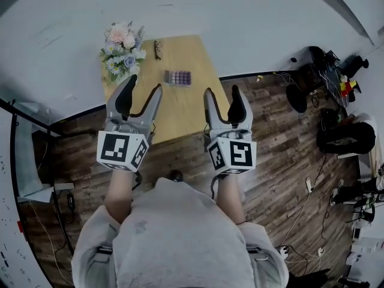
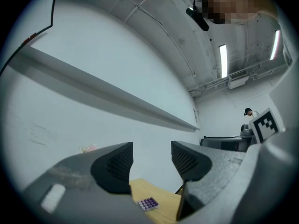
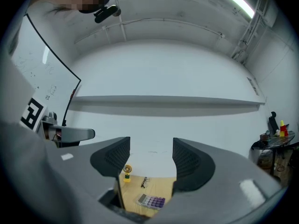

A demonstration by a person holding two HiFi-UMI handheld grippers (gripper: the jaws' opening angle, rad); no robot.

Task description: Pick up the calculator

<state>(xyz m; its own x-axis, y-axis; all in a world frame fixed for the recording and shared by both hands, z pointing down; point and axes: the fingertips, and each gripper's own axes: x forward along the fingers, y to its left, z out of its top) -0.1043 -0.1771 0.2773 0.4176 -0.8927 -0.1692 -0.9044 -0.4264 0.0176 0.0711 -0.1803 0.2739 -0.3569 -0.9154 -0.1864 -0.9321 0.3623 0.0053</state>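
A small calculator [image 1: 178,77] with purple keys lies flat on the wooden table [image 1: 192,104], toward its far half. It also shows low between the jaws in the left gripper view, calculator [image 2: 148,203], and in the right gripper view, calculator [image 3: 152,201]. My left gripper [image 1: 142,88] hovers over the table's near left part, jaws wide apart with nothing between them. My right gripper [image 1: 221,93] is held beside it over the near right edge, also open and empty. Both are well short of the calculator and point slightly upward at the white wall.
A bouquet of flowers [image 1: 122,51] stands at the table's far left corner, with a pair of glasses [image 1: 158,48] near the far edge. A small yellow fan [image 3: 126,172] shows in the right gripper view. Chairs, bags and cables [image 1: 336,131] crowd the wooden floor at the right.
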